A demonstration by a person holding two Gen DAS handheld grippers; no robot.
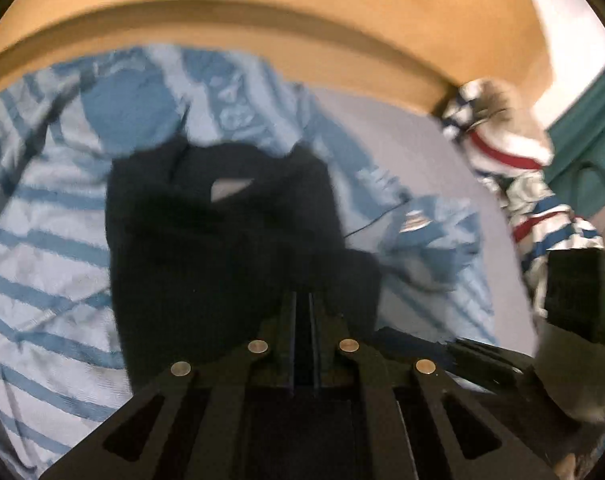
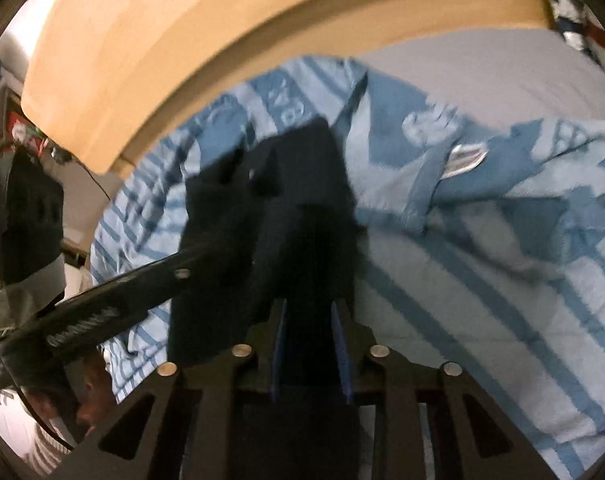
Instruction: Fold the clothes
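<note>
A dark navy garment [image 1: 222, 232] lies bunched on a blue-and-white striped blanket [image 1: 42, 240] that covers a bed with a grey sheet [image 1: 422, 152] and a tan wooden headboard [image 1: 302, 12]. In the left wrist view the left gripper [image 1: 302, 300] has its fingers drawn nearly together, and their tips sit against the near edge of the dark cloth; the fabric seems pinched between them, though blur and the dark colours make the grip hard to read. A small pale label [image 1: 226, 190] shows near the garment's far end. In the right wrist view the right gripper [image 2: 308, 308] has its jaws partly apart, blue pads facing each other, with the dark garment [image 2: 286, 200] filling the gap between them; I cannot tell whether the pads press on the cloth. The left gripper [image 2: 206, 256] reaches in from the left side of that view and meets the same garment at its left edge. At the far right of the bed, seen from the left wrist, lies a white cloth with red and blue stripes [image 1: 514, 168], beside a teal cloth [image 1: 590, 128].
</note>
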